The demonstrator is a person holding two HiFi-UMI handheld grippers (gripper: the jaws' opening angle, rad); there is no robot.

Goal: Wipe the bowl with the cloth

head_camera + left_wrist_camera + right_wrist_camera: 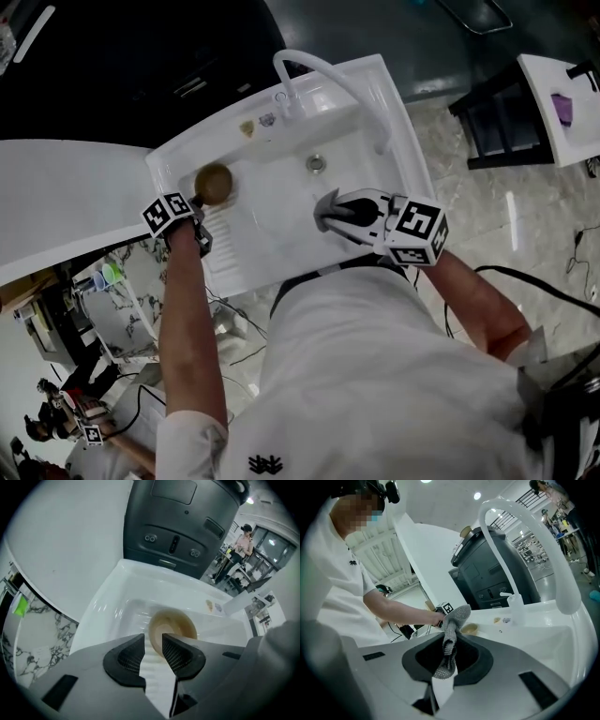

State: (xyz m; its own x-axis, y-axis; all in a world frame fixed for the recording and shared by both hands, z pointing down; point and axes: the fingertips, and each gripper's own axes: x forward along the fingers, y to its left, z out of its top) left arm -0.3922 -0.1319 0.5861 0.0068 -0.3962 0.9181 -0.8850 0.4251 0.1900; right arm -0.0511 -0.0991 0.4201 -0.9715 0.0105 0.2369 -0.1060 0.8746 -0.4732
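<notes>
A tan bowl (215, 183) sits on the ribbed drainboard at the left of the white sink (394, 141). My left gripper (200, 200) hovers at the bowl's near rim. In the left gripper view my left gripper (153, 640) is open; only the drainboard shows in the gap, and the bowl (173, 626) lies just beyond the tips. My right gripper (328, 217) is over the basin, shut on a grey cloth (325, 201). In the right gripper view the cloth (456, 617) sticks up out of my right gripper (449, 645), with the bowl (469, 629) far behind it.
A curved white faucet (330, 77) arches over the basin, whose drain (316, 163) is near the back. Two small items (248, 127) lie on the sink's back ledge. A dark appliance (183, 522) stands behind the sink, and a white counter (56, 197) is at the left.
</notes>
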